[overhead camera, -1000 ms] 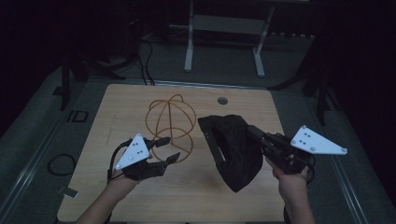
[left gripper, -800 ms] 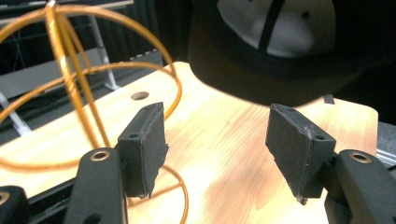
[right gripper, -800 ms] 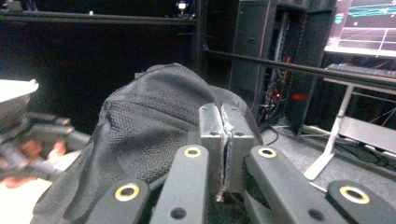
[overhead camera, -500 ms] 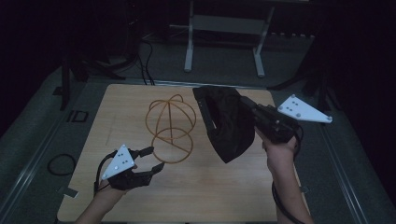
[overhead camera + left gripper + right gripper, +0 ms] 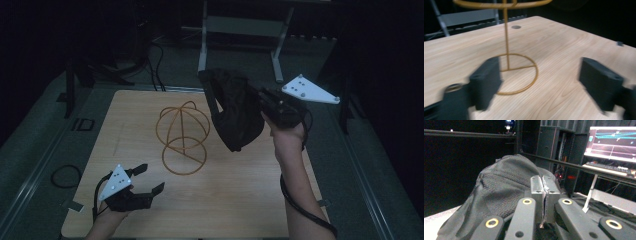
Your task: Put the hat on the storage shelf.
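One black cap (image 5: 234,112) hangs clamped between the right gripper (image 5: 262,102) fingers (image 5: 537,186).

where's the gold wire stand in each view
High view: the gold wire stand stands mid-table, left of the black cap that the right tool holds up.
Left gripper view: its ring base and post sit just beyond the open left tool, on the wooden table.
Right gripper view: not in it; the cap is clamped there.
Shared landmark: the stand's ring base on the table links the high and left gripper views.
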Tool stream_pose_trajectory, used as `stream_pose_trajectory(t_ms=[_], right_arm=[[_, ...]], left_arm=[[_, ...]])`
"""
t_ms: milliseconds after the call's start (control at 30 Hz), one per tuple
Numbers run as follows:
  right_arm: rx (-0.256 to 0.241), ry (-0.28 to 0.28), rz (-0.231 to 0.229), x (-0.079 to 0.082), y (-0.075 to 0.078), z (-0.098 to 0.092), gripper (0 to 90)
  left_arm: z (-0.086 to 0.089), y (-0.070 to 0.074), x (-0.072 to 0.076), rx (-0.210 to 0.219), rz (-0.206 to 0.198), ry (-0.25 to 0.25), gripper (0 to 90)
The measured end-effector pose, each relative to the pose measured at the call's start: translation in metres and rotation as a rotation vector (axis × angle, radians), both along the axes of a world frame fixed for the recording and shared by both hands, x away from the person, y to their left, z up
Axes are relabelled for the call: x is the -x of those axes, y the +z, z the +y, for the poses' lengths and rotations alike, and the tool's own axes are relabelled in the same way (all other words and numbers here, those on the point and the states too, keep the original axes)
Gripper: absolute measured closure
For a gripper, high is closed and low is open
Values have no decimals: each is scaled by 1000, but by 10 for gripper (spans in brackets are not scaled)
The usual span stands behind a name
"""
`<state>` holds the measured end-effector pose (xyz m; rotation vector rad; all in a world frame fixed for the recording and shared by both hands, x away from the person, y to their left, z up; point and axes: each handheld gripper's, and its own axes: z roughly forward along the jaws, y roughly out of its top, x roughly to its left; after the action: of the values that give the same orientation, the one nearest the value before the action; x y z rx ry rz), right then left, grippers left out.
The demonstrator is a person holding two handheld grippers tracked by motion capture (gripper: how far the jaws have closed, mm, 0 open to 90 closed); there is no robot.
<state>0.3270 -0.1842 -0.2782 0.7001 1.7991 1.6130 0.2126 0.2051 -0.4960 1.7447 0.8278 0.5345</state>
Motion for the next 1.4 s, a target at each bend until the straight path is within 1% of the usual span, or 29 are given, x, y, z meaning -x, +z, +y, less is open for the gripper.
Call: stream_pose_trajectory(t_ms=[33, 67, 100, 133, 167, 200, 233, 267, 300, 333, 367, 400, 433, 467, 500, 567, 633, 667, 733, 767, 800, 833, 933, 967, 1000, 1033, 1167, 1233, 1400], right_arm=[[0, -4, -6, -4, 6, 5, 886], [0, -4, -6, -4, 6, 5, 886], [0, 0, -3, -8, 10, 9, 885], [0, 0, -3, -8, 10, 9, 885], [13, 0, -3, -11, 12, 16, 885], [13, 0, -3, -11, 12, 16, 885], [25, 6, 3, -14, 12, 24, 885], [25, 6, 3, -14, 12, 24, 885], [39, 13, 9, -15, 9, 32, 885], [39, 13, 9, -15, 9, 32, 885], [48, 30, 19, -16, 4, 40, 885], [48, 30, 19, -16, 4, 40, 885], [53, 49, 36, -17, -2, 47, 885], [53, 49, 36, -17, -2, 47, 885], [62, 68, 53, -19, -9, 54, 885], [66, 80, 57, -19, -12, 58, 885], [101, 87, 73, -20, -21, 69, 885], [101, 87, 73, -20, -21, 69, 885], [104, 100, 87, -22, -25, 73, 884], [112, 109, 102, -24, -29, 77, 884], [112, 109, 102, -24, -29, 77, 884], [117, 123, 117, -25, -34, 82, 884], [129, 134, 131, -27, -40, 88, 884], [132, 146, 146, -30, -43, 93, 884], [132, 146, 146, -30, -43, 93, 884], [134, 157, 162, -32, -47, 98, 884], [139, 179, 183, -35, -49, 105, 883], [159, 202, 204, -38, -52, 114, 882], [176, 221, 227, -41, -57, 126, 881]], left_arm=[[0, -10, 2, -27, 4, 40, 77], [0, -10, 2, -27, 4, 40, 39], [0, -20, 4, -48, 23, 67, 23], [0, -20, 4, -48, 23, 67, 23], [1, -29, 6, -51, 18, 87, 22], [1, -29, 6, -51, 18, 87, 22], [1, -34, 8, -59, 21, 106, 22], [1, -34, 8, -59, 21, 106, 23], [3, -37, 9, -38, 24, 115, 23], [3, -37, 9, -38, 24, 115, 23], [4, -38, 10, -30, 26, 108, 22], [4, -38, 10, -30, 26, 108, 23], [5, -40, 10, -26, 25, 117, 23], [5, -40, 10, -26, 25, 117, 23], [6, -41, 10, -13, 27, 114, 23], [7, -41, 10, -17, 26, 116, 23], [9, -43, 9, -9, 28, 118, 23], [9, -43, 9, -9, 28, 118, 23], [9, -44, 9, -10, 33, 112, 23], [9, -46, 8, -19, 36, 113, 23], [9, -46, 8, -19, 36, 113, 23], [9, -47, 8, -16, 40, 106, 23], [9, -47, 8, -15, 35, 108, 23], [10, -47, 8, -15, 37, 109, 23], [10, -47, 8, -15, 37, 109, 23], [11, -47, 8, -9, 37, 112, 23], [13, -48, 7, -7, 41, 116, 23], [14, -49, 7, -4, 48, 118, 23], [15, -51, 6, -5, 57, 119, 23]])
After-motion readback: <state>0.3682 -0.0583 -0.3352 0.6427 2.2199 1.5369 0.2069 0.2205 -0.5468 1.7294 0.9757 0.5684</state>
